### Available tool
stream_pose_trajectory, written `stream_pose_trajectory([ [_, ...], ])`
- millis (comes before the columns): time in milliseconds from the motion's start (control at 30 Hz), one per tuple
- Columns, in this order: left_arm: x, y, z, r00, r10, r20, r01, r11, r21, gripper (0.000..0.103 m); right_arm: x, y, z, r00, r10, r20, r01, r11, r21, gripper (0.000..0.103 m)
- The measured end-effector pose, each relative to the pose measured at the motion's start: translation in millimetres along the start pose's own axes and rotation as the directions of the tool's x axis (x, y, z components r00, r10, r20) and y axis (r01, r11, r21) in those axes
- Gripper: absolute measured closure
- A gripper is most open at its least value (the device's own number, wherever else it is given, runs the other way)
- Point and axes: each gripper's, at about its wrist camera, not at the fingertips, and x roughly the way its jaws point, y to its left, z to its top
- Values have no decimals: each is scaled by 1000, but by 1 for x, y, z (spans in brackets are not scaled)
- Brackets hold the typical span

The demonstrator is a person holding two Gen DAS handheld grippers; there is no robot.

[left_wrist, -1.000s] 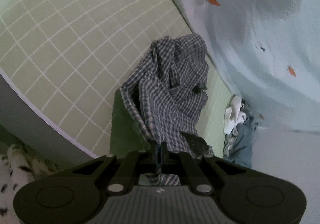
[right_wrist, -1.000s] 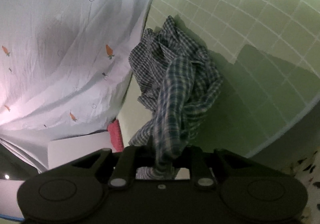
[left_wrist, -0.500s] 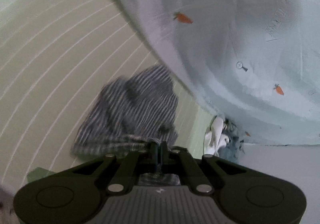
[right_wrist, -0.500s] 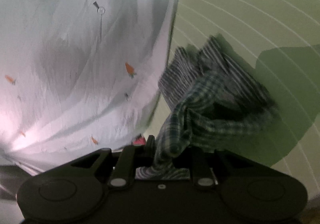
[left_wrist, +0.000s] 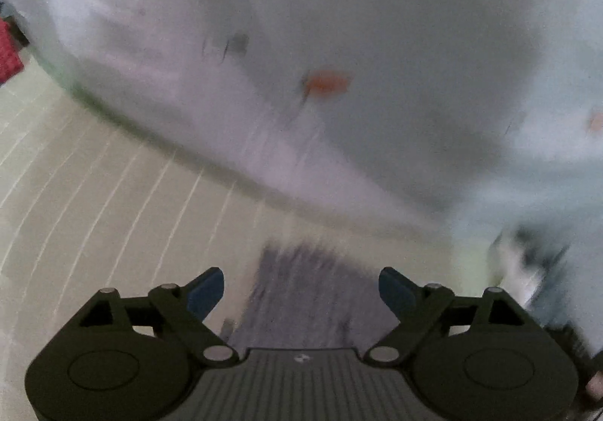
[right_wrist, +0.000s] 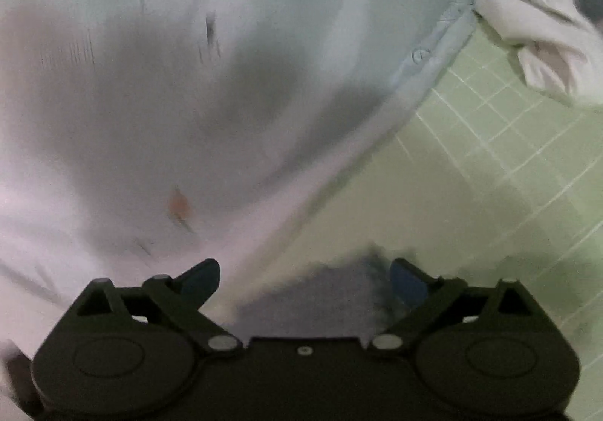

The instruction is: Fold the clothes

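The checked shirt [left_wrist: 301, 293] shows as a dark blurred patch on the green gridded mat [left_wrist: 94, 195], just ahead of my left gripper [left_wrist: 301, 289], whose blue-padded fingers stand wide apart. In the right wrist view the same shirt [right_wrist: 320, 293] lies low between the spread fingers of my right gripper [right_wrist: 305, 281], also open. Neither gripper holds cloth. Both views are motion-blurred.
A pale sheet with small carrot prints [left_wrist: 339, 44] fills the far side of both views. A heap of white and grey clothes [right_wrist: 539, 40] lies on the mat [right_wrist: 508, 157] at the upper right. A red object [left_wrist: 7, 48] sits at the left edge.
Both grippers were shut on the checked shirt and held it up; now both have opened and let it go. The shirt has dropped low onto the mat and the cameras swung toward the sheet.
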Motion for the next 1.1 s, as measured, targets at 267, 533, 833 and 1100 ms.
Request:
stream_pose_trajectory([
  [267,57,27,-45,982,35,-184,-32,999,21,12,53,-15,-52,988,-28,-153,30,999,12,0],
  [533,79,-16,-58,976,-91,-198,119,984,135,46,76,21,-74,973,66,-223,-95,988,-120,52],
  [833,24,-32,-100,971,-108,-213,135,984,116,81,15,22,-109,955,175,-240,-186,982,-24,73],
  [1100,-55,-21,-159,987,-60,-149,75,993,96,81,-47,32,-155,928,253,-273,-278,959,-55,73],
])
